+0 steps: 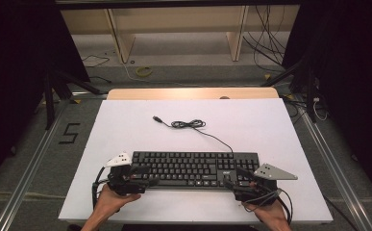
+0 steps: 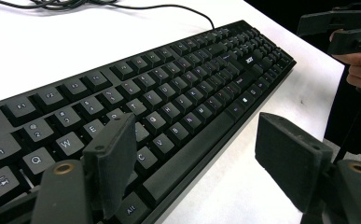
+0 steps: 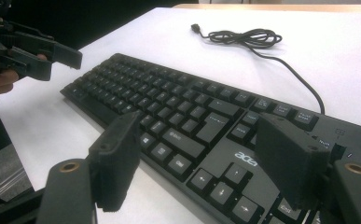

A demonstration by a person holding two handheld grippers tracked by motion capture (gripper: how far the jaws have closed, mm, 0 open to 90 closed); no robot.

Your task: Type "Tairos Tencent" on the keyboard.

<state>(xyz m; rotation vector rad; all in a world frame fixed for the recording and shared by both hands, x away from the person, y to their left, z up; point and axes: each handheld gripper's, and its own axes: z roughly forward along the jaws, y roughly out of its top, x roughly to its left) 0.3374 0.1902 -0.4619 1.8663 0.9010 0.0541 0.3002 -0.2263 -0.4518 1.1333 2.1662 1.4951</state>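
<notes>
the black acer keyboard [image 1: 193,168] lies along the near edge of the white table [image 1: 126,125]. the left gripper [image 1: 142,175] and right gripper [image 1: 231,178] straddle its ends, jaws spread and grasping nothing. close both evenly on the front edge before lifting. the coiled usb cable [image 1: 188,124] may drag; the keyboard's underside is hidden.

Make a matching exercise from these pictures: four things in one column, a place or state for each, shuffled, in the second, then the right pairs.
Column one:
1. keyboard
2. keyboard cable
3. left hand-held gripper
4. right hand-held gripper

Column two:
A. jaws open, at the end with the arrow keys
B. lies flat near the front edge of the white table
C. jaws open, at the end with Q and W
D. loosely coiled behind the keyboard, plug free on the table

Pairs: 1-B, 2-D, 3-C, 4-A
</notes>
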